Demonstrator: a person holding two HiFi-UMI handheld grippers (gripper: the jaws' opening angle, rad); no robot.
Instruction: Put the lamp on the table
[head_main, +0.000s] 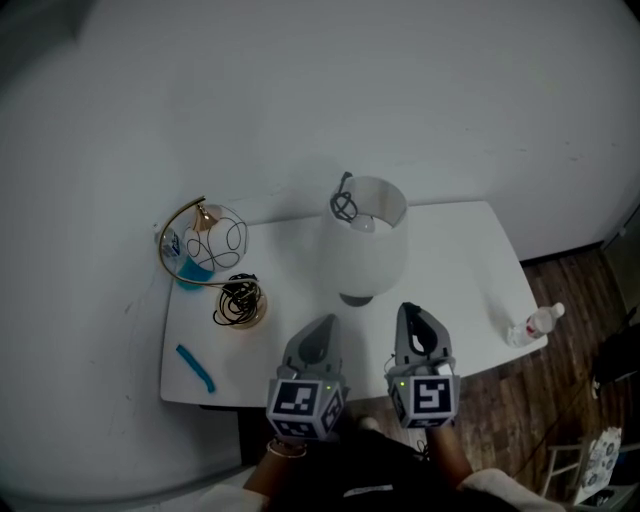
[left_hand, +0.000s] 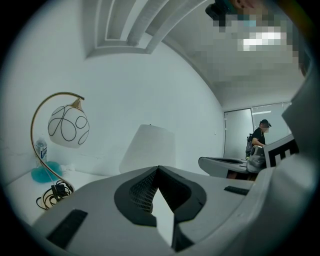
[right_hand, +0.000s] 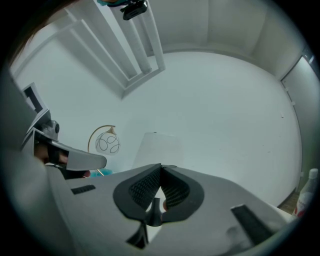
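A table lamp with a white shade (head_main: 365, 245) stands upright on the white table (head_main: 470, 270), near its middle; its cord is coiled at the shade's top. It shows ahead in the left gripper view (left_hand: 148, 148) and in the right gripper view (right_hand: 157, 150). My left gripper (head_main: 322, 325) (left_hand: 158, 168) hovers at the table's front edge, just short of the lamp's base, shut with nothing in it. My right gripper (head_main: 410, 312) (right_hand: 161, 166) sits beside it to the right, also shut and empty. Neither touches the lamp.
A gold arc lamp with a patterned globe (head_main: 205, 245) (left_hand: 67, 125) stands at the table's left, with a coiled black cord (head_main: 238, 300) and a turquoise item (head_main: 188, 272) by it. A blue strip (head_main: 195, 368) lies front left. A plastic bottle (head_main: 530, 326) lies at the right edge. A person (left_hand: 257, 140) stands far off.
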